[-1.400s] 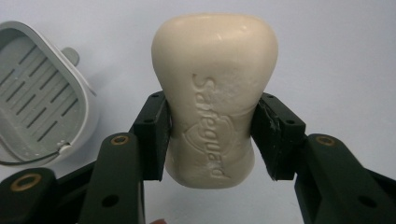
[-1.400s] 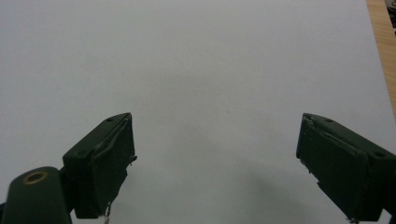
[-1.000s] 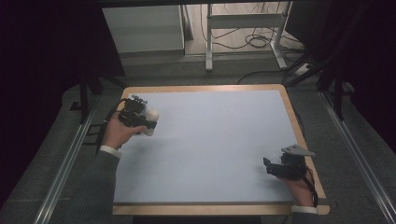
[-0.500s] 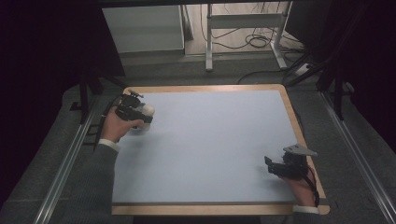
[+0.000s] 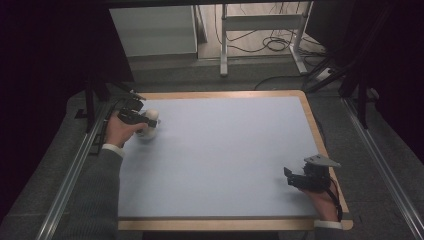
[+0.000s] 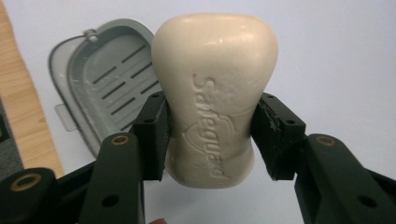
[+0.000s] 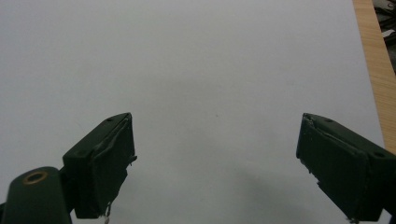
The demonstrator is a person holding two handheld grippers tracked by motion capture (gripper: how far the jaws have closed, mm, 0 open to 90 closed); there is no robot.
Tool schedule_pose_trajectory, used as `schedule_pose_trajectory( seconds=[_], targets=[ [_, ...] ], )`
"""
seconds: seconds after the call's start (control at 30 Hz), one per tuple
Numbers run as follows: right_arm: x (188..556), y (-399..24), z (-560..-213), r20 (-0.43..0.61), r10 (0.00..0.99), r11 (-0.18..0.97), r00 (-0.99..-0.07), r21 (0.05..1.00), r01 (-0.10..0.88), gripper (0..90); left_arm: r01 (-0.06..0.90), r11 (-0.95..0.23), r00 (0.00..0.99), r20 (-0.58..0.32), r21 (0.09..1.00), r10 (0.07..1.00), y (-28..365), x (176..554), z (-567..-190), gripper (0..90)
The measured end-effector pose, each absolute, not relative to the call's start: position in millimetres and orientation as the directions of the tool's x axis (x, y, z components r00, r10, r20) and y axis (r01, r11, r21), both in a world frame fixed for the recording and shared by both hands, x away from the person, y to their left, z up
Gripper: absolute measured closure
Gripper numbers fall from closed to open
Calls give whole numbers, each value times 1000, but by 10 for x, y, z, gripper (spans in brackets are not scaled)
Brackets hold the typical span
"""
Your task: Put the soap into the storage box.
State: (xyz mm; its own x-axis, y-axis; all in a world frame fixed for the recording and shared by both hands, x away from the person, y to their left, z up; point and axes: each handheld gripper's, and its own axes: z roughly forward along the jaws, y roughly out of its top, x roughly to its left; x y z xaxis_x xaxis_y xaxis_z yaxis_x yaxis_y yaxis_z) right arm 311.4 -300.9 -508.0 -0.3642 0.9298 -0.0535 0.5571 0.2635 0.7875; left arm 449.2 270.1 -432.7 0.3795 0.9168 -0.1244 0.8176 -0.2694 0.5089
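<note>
The left claw (image 6: pixel 210 135) is clamped on a cream bar of soap (image 6: pixel 215 93), its two black pads pressing the narrow waist of the bar from either side. The word "Safeguard" is embossed along the face that shows in the left gripper view. The bar stands on end between the pads, with its wider top clear above them.

Beyond the soap in that view, a grey soap dish (image 6: pixel 100 84) with slotted drain holes lies on the pale blue worktop (image 6: pixel 336 56), close to the wooden edge strip (image 6: pixel 23 112). The bar seems to hang just above the surface beside the dish rather than inside it, though its own bulk hides the gap.

In the high view the left claw (image 5: pixel 142 121) and the soap (image 5: pixel 149 129) sit at the near-left part of the worktop (image 5: pixel 225 150), by the left border. The right claw (image 5: pixel 291 176) is well apart from them, near the right front corner.

In the right gripper view the right claw (image 7: pixel 215 163) stands wide apart over bare worktop (image 7: pixel 196 70), with nothing between its pads.
</note>
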Motion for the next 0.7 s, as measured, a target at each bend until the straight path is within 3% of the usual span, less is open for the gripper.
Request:
schedule_pose_trajectory(
  seconds=[0.3,0.7],
  targets=[
    [3124,-3027,-5090,-55,932,262,-359,786,560,115,845,-203,297,-117,495,948,2811,4676,-4425,498],
    [3123,-3048,-5114,-55,934,260,-353,782,566,115,867,-181,260,-111,465,959,2798,4810,-4675,491]
  ],
)
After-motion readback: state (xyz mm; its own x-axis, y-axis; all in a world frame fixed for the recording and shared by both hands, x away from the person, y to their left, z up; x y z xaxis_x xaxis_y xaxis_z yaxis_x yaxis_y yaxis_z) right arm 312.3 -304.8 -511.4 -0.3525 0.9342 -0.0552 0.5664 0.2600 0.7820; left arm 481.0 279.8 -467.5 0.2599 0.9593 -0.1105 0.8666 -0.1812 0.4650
